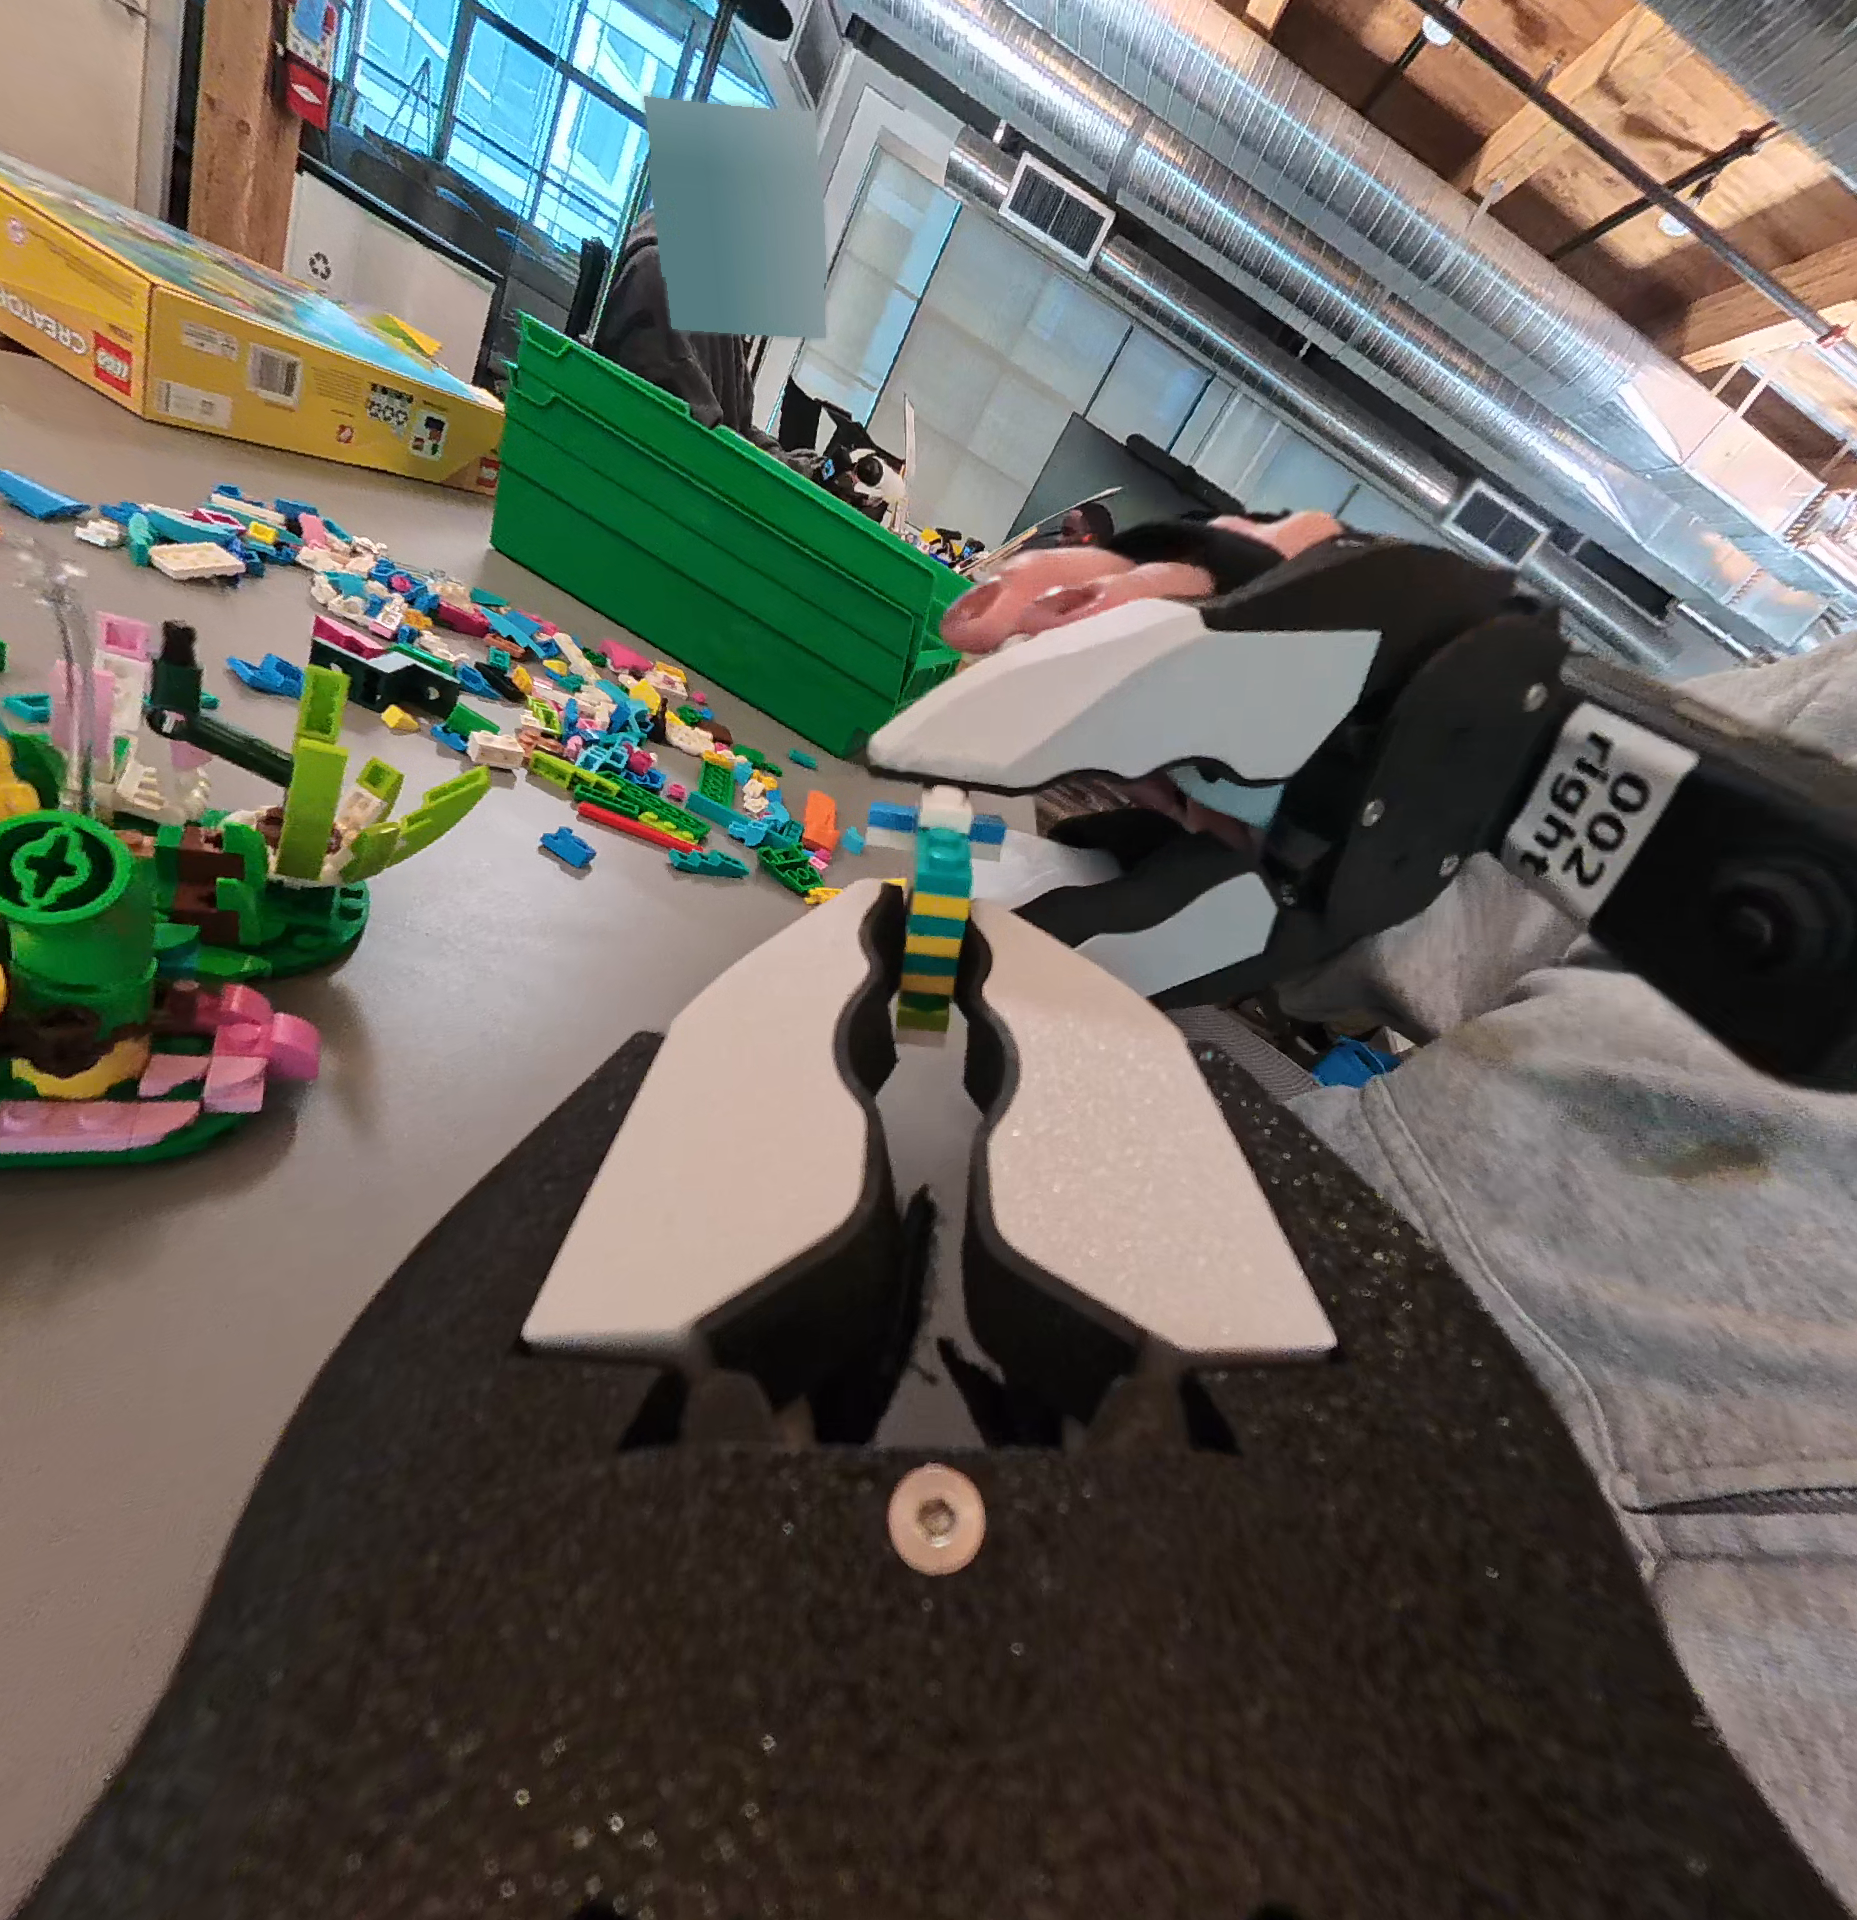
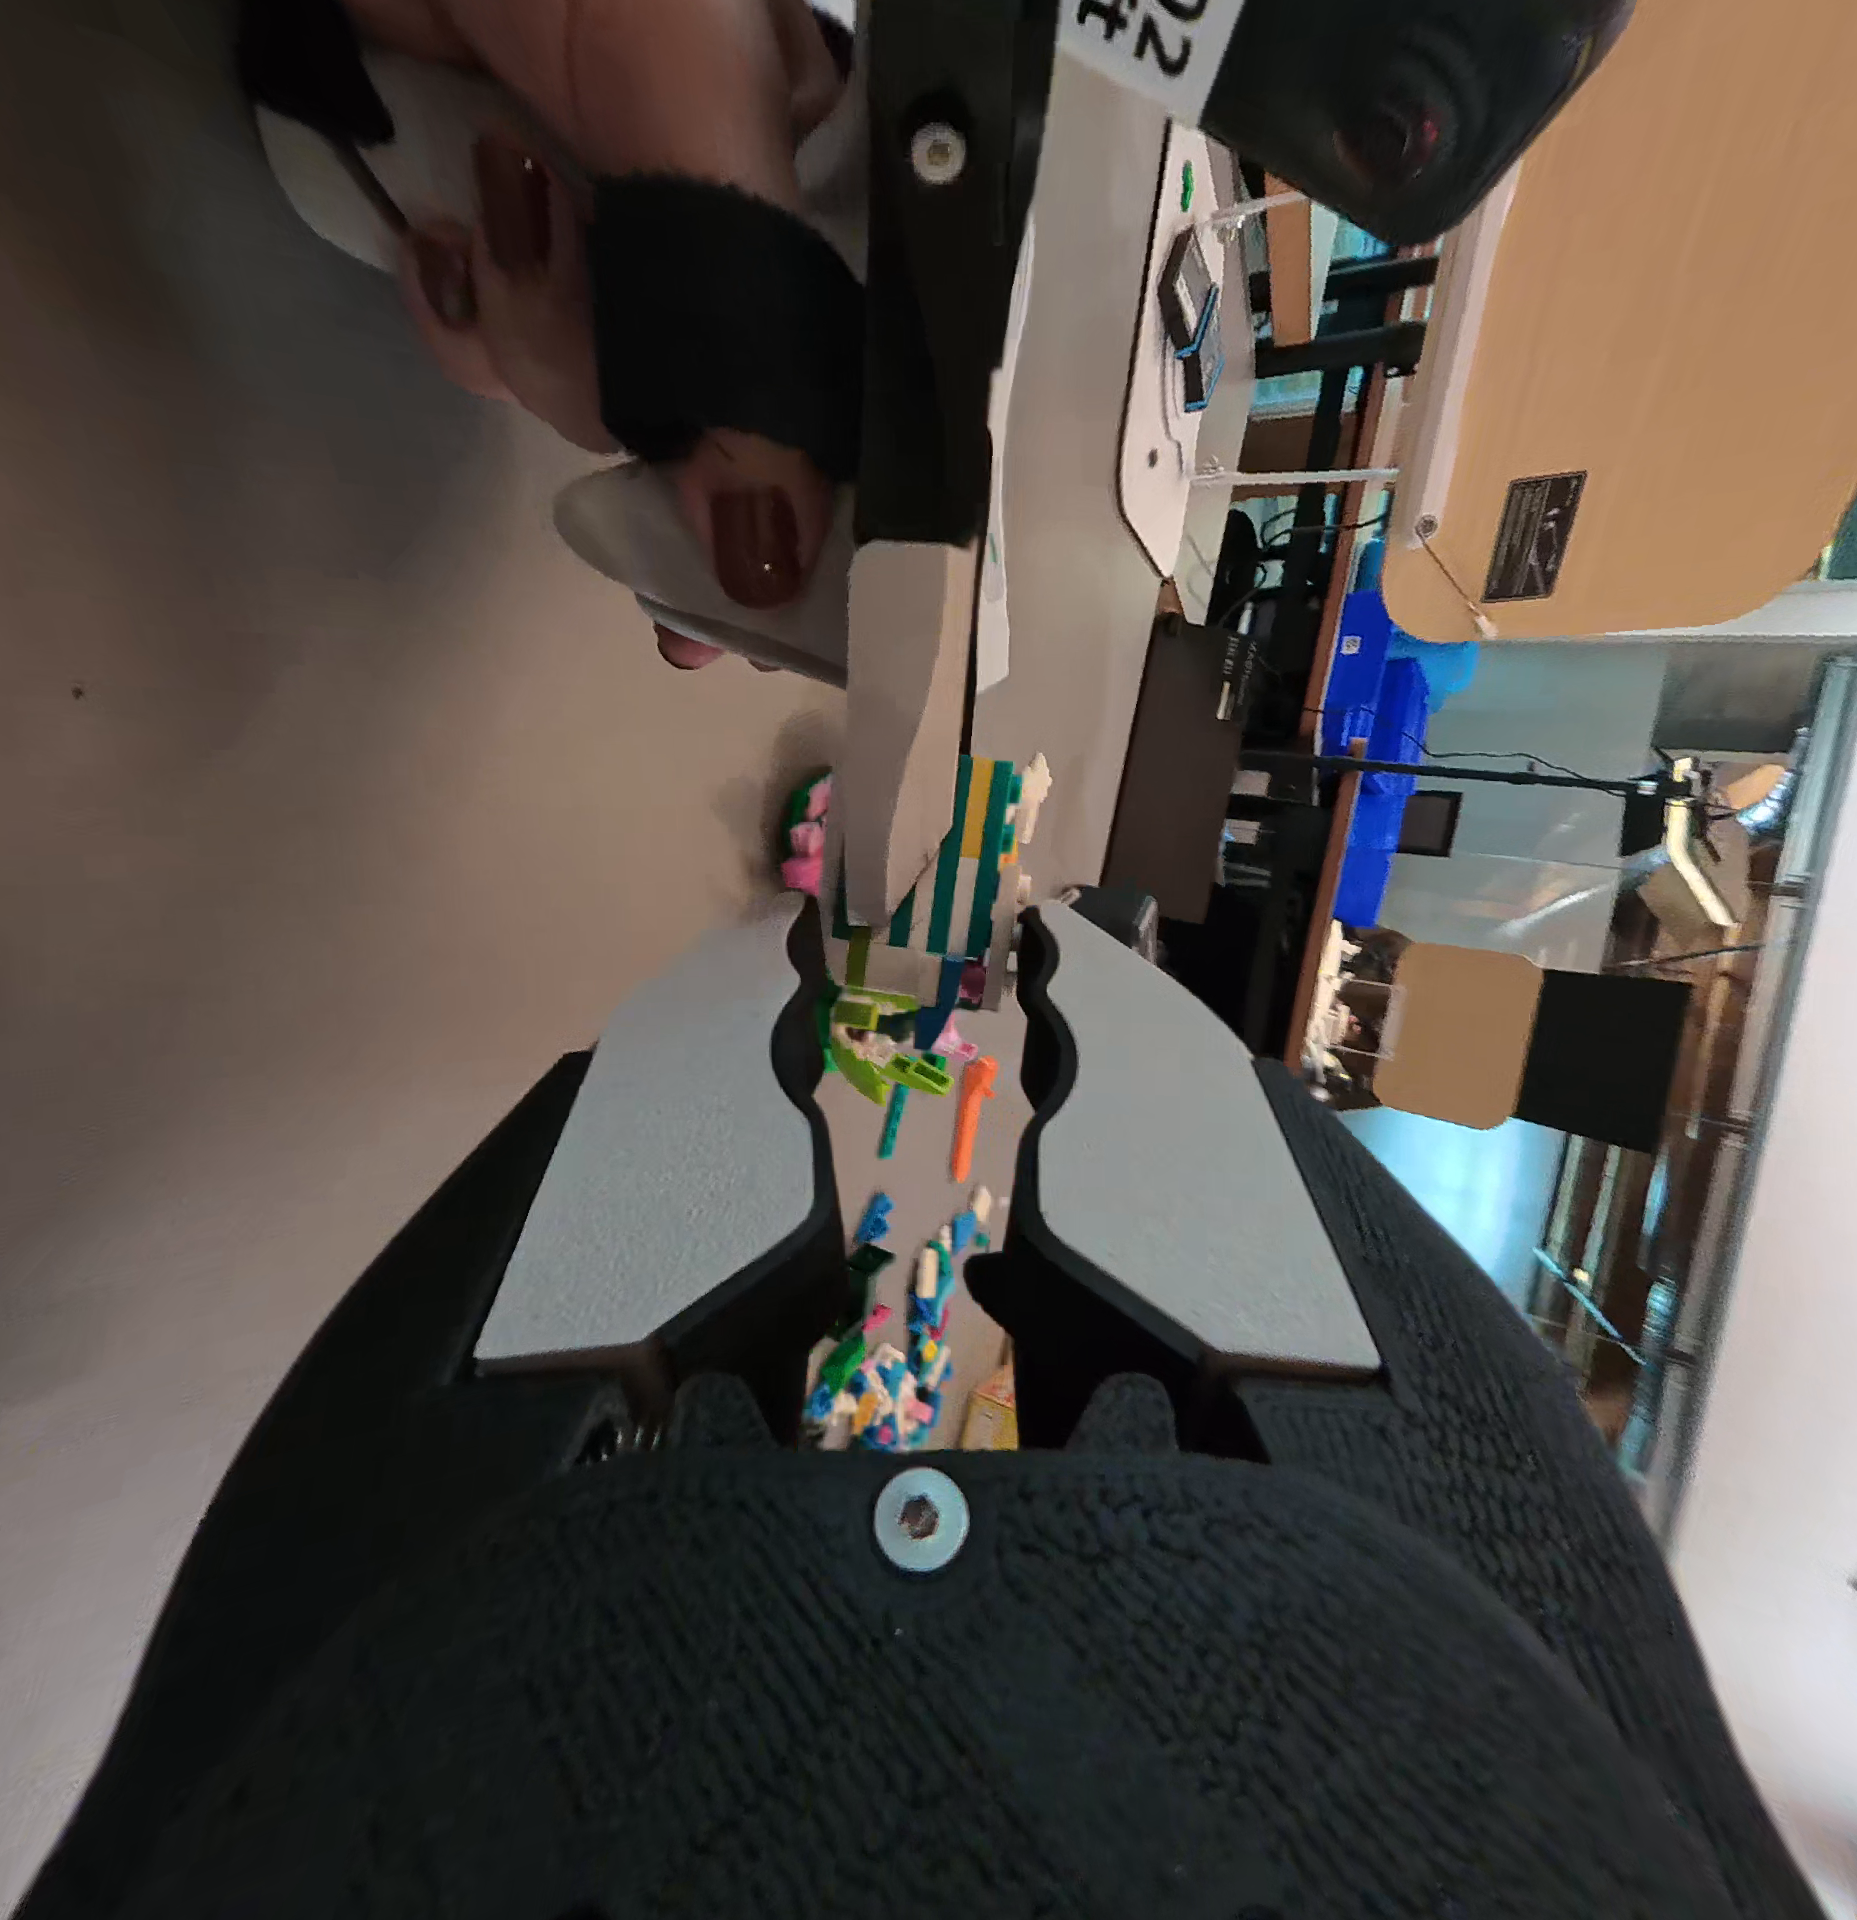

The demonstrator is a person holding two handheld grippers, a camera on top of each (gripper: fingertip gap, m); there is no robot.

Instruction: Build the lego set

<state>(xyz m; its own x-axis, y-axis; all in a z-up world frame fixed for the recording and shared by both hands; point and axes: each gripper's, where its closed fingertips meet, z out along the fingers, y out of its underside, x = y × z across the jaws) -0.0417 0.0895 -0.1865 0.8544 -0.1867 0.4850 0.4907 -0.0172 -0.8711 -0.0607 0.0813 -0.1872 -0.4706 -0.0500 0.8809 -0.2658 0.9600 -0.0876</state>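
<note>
**Operator:** What does each tool have hold of?

**Guide:** Your left gripper is nearly closed, both pads pressing on a teal-and-yellow striped brick stack. You hold the stack in the air, in front of the green crate. Your right gripper stands part open around the stack's top end. One finger touches the white top brick. Whether the other presses cannot be told.

**Operator:** And the surroundings?

**Guide:** The crate stands on a grey table. Loose bricks lie scattered just left of it, with a built flower model further left. A yellow set box lies behind and left of the crate. A person sits behind it. Silver ducts and windows run above.
</note>
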